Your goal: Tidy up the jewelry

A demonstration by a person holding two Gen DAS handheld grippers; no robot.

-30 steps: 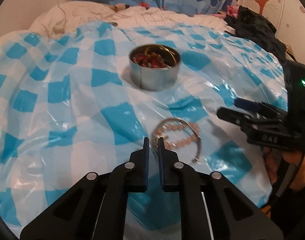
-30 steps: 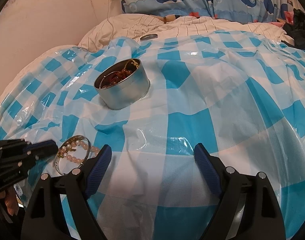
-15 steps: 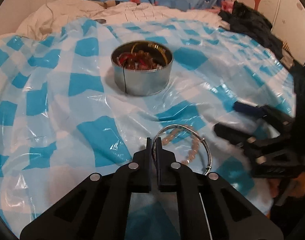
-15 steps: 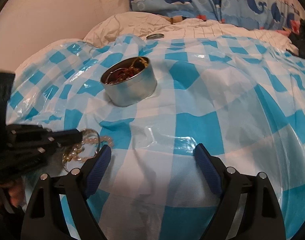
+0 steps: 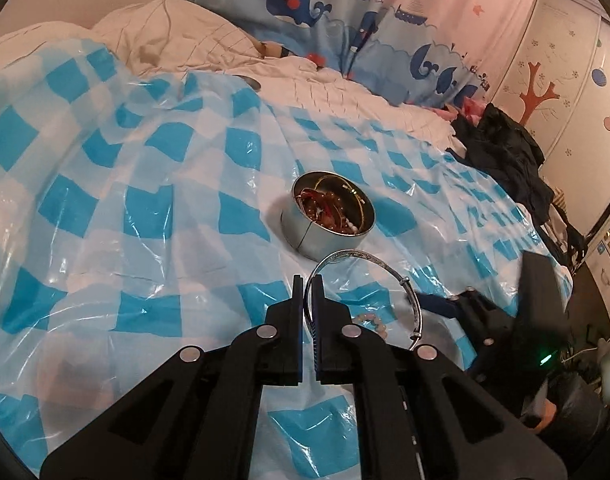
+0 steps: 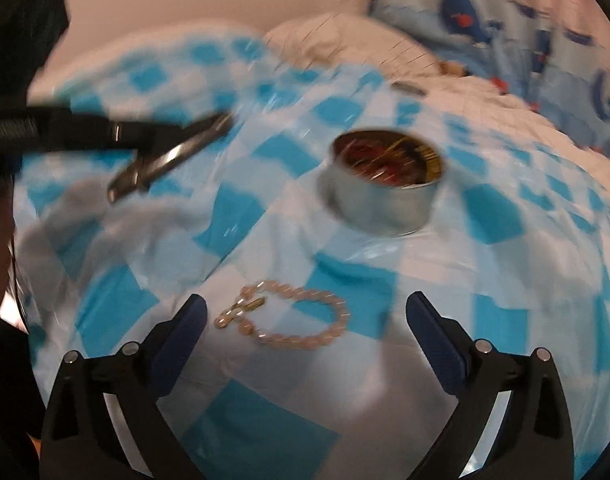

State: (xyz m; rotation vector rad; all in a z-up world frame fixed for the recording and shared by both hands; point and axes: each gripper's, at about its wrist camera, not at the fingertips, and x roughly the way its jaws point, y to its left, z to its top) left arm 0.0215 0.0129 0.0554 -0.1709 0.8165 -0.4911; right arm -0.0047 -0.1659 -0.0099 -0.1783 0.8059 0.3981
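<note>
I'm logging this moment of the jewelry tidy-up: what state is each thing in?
left gripper: shut on the silver bangle, off the cloth.
silver bangle: pinched at its rim, lifted.
right gripper: open, jaws just been closing, nothing gripped.
pearl bracelet: lying loose on the checked cloth, between the right gripper's fingers.
round tin: upright, lidless, jewelry inside.
checked cloth: spread, wrinkled.

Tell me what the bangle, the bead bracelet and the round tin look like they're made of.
Bangle: looks like polished silver-toned metal, a thin rigid hoop with bright glints.
Bead bracelet: a string of pale pinkish glossy beads, perhaps pearl, glass or plastic, with a small gold-toned clasp.
Round tin: thin sheet metal, dull silver outside with a visible side seam, yellowish inside.
</note>
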